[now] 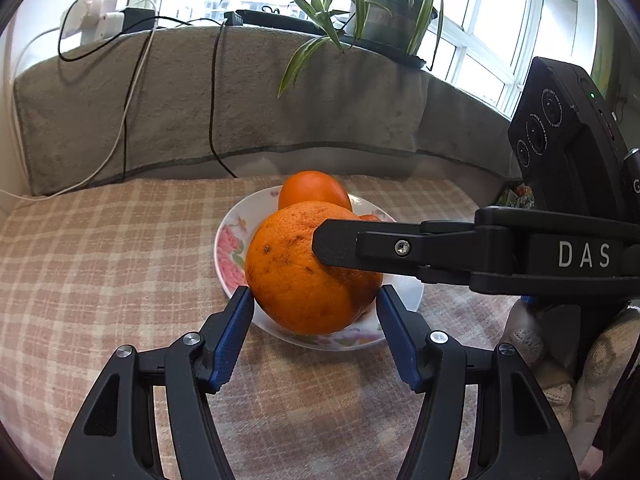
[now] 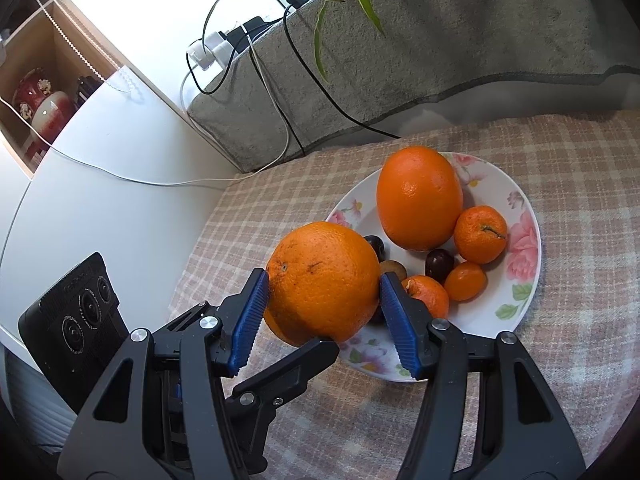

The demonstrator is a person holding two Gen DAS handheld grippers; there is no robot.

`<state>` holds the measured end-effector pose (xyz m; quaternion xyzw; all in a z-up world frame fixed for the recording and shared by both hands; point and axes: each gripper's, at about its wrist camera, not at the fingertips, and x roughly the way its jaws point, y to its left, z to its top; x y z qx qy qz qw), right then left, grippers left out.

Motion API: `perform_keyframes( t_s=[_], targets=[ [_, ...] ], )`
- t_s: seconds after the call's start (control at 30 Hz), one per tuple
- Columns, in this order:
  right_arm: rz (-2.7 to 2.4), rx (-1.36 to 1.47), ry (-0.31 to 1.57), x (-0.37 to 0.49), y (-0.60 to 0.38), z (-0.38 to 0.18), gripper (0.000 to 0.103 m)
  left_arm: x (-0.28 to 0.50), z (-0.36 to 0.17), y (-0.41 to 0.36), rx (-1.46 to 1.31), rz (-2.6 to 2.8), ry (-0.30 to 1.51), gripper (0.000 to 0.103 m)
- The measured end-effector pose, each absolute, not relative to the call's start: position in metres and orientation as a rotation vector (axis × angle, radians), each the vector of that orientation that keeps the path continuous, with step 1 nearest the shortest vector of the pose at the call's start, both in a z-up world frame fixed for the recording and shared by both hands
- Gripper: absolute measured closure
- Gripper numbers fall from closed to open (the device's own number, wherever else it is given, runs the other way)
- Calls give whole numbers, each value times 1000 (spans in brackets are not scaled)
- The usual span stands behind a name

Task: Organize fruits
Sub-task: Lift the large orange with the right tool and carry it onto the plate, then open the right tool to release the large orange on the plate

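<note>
A large speckled orange sits between the blue pads of my right gripper, which is shut on it at the near edge of a white floral plate. In the left wrist view the same orange lies just ahead of my left gripper, whose jaws stand open around its lower part; the left pad looks close to the skin. The right gripper's finger crosses the orange from the right. The plate holds a second big orange, small mandarins and dark plums.
The plate stands on a pink checked cloth. A grey blanket rises behind it, with cables, a power strip and a potted spider plant on the window ledge. A white cabinet lies to the left.
</note>
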<state>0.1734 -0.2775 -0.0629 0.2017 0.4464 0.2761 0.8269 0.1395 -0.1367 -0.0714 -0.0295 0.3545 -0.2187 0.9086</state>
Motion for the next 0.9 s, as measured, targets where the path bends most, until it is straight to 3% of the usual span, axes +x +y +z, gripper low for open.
perform_keyframes(
  t_s=[0.33,0.9],
  targets=[
    [561,411,936,177,-284,-62,43,141,-72,-139,-46,-469,730,45],
    [513,371,906,172,-293,-54,43,138,-75,-139,-34,-475,760,45]
  ],
)
